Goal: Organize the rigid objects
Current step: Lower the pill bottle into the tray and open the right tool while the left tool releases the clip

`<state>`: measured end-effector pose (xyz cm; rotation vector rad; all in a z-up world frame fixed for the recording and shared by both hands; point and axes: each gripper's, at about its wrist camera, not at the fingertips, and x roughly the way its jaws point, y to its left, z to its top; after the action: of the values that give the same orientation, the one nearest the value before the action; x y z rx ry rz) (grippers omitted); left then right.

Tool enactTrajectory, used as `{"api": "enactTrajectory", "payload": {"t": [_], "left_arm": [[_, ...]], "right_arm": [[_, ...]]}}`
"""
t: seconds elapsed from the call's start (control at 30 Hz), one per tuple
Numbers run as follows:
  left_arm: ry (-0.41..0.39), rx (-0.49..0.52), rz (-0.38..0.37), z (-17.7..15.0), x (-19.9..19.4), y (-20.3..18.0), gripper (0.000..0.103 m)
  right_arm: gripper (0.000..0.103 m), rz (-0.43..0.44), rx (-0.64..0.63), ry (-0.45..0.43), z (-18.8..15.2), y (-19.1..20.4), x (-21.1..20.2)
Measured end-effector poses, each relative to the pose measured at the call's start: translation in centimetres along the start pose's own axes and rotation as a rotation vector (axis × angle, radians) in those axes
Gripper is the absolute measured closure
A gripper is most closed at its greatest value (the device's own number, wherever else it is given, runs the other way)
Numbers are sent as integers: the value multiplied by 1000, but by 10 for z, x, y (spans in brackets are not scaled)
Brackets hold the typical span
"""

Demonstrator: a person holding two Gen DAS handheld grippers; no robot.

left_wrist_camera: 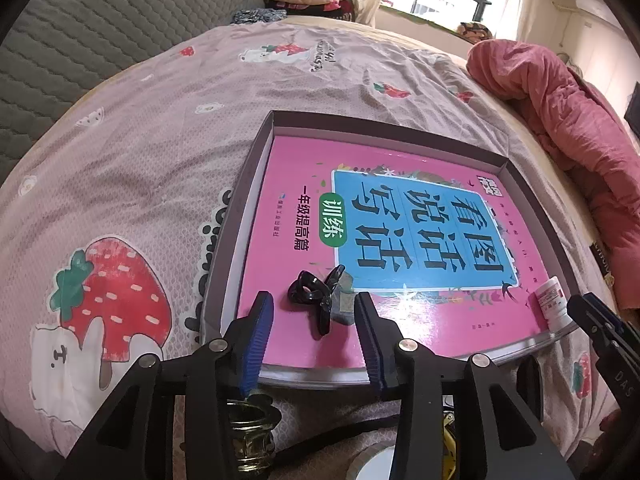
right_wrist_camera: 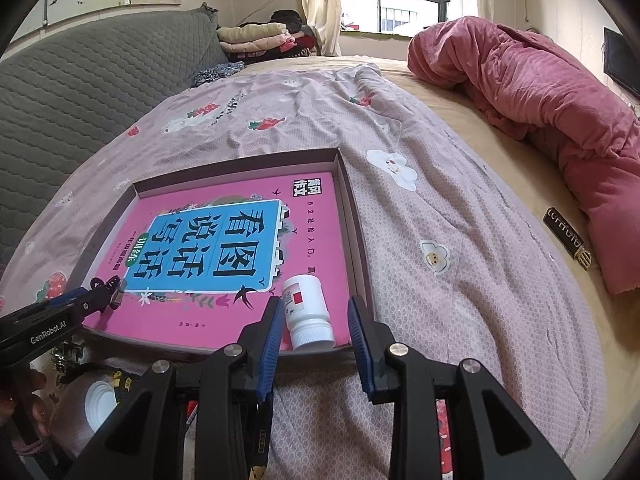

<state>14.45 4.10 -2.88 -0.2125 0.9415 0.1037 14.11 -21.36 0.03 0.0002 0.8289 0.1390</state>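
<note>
My left claw [left_wrist_camera: 316,312] is spread wide and holds nothing. Its blue pads [left_wrist_camera: 260,332] sit on either side of a black hair clip [left_wrist_camera: 310,298] without touching it. The clip lies on the pink book [left_wrist_camera: 280,240], and just beside it, toward my right, rests a small grey block [left_wrist_camera: 344,304]; the two look to be touching. The book lies flat inside a shallow box [left_wrist_camera: 240,196] on the bed [left_wrist_camera: 140,140], which is covered with a strawberry-print sheet.

My right claw [right_wrist_camera: 314,320] is also spread wide and empty. A white bottle [right_wrist_camera: 306,312] lies on its side between its pads [right_wrist_camera: 272,340], cap toward me, red patch on its label facing up. I cannot tell whether the left pad touches the bottle; the right pad stands clear of it, over the box's right wall. The bottle rests on the near right corner of the book, inside the box.

From the right wrist view, the left claw's tips show at the book's near left corner, by the clip. Below the box's near edge, a brass-coloured piece [left_wrist_camera: 250,436] and a white round lid [right_wrist_camera: 100,404] lie low in view, partly hidden. A red quilt [right_wrist_camera: 540,100] is bunched along the far right of the bed, well apart from the box.
</note>
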Motion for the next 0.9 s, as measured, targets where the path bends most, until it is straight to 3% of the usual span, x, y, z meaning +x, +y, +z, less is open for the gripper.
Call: {"api": "enactTrajectory", "payload": {"t": [0.17, 0.3, 0.7, 0.9], "left_arm": [[5, -10, -8, 0, -1, 2, 57], [4, -12, -10, 1, -3, 2, 51], [-11, -9, -12, 2, -9, 1, 50], [-22, -9, -10, 3, -16, 2, 44]], "right_arm": [[69, -1, 0, -1, 0, 0, -2], [60, -3, -6, -8, 1, 1, -4], [56, -12, -3, -20, 2, -1, -8], [52, -15, -13, -34, 3, 2, -11]]}}
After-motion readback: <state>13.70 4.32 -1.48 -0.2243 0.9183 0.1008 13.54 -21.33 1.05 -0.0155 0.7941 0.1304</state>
